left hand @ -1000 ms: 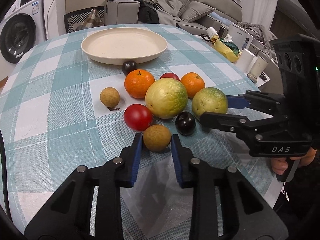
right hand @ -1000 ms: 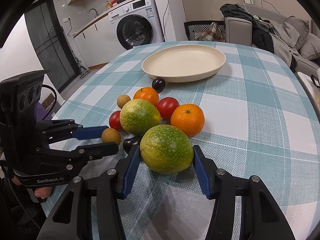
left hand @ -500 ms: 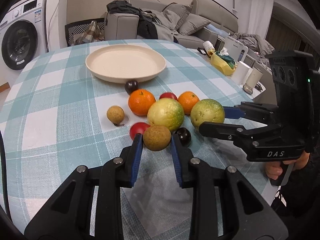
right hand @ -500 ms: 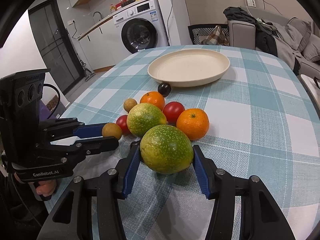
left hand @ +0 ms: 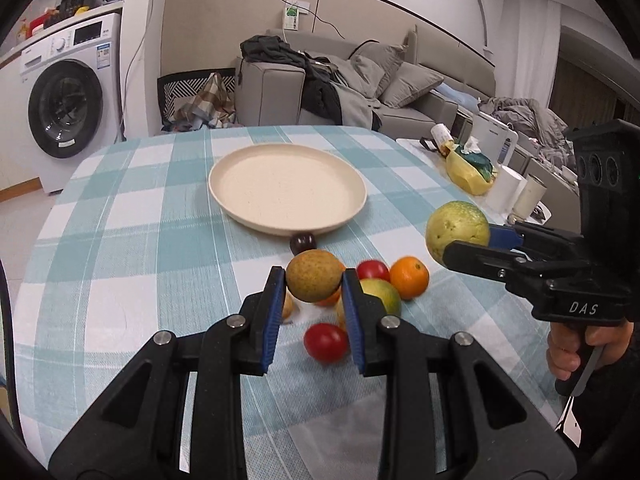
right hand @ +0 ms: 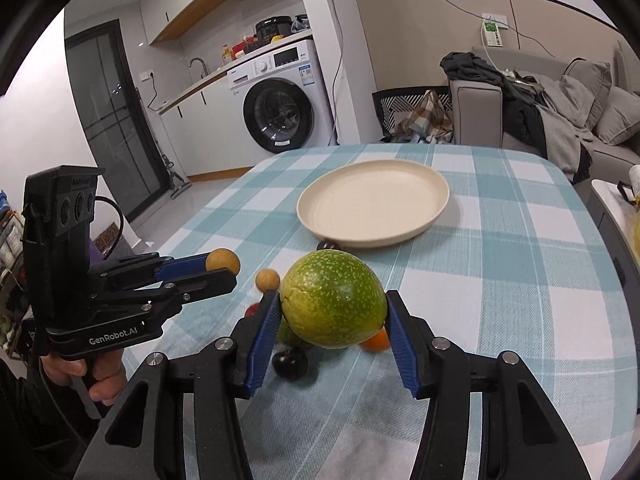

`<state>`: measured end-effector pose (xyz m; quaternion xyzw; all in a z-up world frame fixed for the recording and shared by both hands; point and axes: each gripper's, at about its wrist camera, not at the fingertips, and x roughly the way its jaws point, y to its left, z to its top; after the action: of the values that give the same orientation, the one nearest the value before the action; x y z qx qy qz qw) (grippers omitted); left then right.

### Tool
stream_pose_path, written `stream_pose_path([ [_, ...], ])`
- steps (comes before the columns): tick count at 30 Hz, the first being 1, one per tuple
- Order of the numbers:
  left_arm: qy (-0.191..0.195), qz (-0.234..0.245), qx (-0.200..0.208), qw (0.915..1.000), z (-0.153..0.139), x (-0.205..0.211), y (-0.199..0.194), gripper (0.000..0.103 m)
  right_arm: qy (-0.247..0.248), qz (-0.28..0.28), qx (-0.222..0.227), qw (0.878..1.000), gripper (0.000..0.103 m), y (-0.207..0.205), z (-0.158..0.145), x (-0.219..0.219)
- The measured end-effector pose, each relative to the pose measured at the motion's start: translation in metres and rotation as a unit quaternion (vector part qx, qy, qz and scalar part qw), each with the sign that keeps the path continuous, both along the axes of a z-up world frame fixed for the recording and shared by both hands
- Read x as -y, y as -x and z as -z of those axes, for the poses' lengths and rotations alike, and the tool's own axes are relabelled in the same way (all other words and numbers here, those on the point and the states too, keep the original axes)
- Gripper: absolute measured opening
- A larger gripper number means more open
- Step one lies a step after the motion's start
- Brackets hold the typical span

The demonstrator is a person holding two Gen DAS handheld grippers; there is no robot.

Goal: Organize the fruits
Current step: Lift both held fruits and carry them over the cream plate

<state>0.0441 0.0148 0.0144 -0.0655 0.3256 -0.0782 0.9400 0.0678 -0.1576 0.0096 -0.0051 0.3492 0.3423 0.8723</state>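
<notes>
My left gripper (left hand: 314, 282) is shut on a small tan round fruit (left hand: 314, 276), lifted above the table; it shows in the right wrist view (right hand: 223, 261) too. My right gripper (right hand: 333, 312) is shut on a large green speckled fruit (right hand: 333, 304), also lifted, seen at right in the left wrist view (left hand: 457, 232). An empty cream plate (left hand: 287, 188) lies beyond. On the checked cloth below remain a red tomato (left hand: 326, 342), an orange (left hand: 409, 277), a green-yellow fruit (left hand: 382, 296) and a dark plum (left hand: 303, 242).
The round table's edge (left hand: 420, 152) curves off at right, where a side table holds a yellow bag (left hand: 468, 170) and cups. A washing machine (left hand: 68, 108) and a sofa (left hand: 360, 84) stand beyond the table.
Both grippers have risen from the table, each carrying its fruit. The remaining fruits now lie well below and the plate looks farther ahead.
</notes>
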Motion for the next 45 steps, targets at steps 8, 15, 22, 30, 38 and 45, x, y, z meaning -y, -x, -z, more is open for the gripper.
stream_pose_path([
  [8, -0.007, -0.008, 0.005, 0.9999, -0.005, -0.003, -0.025, 0.026, -0.010, 0.020, 0.004, 1.000, 0.053, -0.022, -0.010, -0.001],
  [15, -0.008, -0.015, 0.006, 0.9998, -0.003, -0.007, -0.048, 0.026, -0.010, 0.021, 0.000, 1.000, 0.053, -0.039, -0.010, -0.011],
  [22, -0.005, -0.017, 0.002, 0.9998, 0.000, -0.012, -0.071, 0.026, -0.011, 0.022, -0.007, 1.000, 0.053, -0.056, -0.008, -0.019],
  [30, -0.006, -0.020, -0.009, 0.9997, 0.011, -0.017, -0.096, 0.026, -0.001, 0.032, -0.028, 0.999, 0.053, -0.077, 0.003, -0.025],
  [38, -0.005, -0.019, -0.021, 0.9996, 0.021, -0.018, -0.120, 0.026, 0.007, 0.033, -0.043, 0.999, 0.053, -0.093, 0.011, -0.034],
  [45, -0.005, -0.018, -0.031, 0.9993, 0.030, -0.018, -0.135, 0.026, 0.013, 0.030, -0.053, 0.998, 0.053, -0.108, 0.017, -0.041],
])
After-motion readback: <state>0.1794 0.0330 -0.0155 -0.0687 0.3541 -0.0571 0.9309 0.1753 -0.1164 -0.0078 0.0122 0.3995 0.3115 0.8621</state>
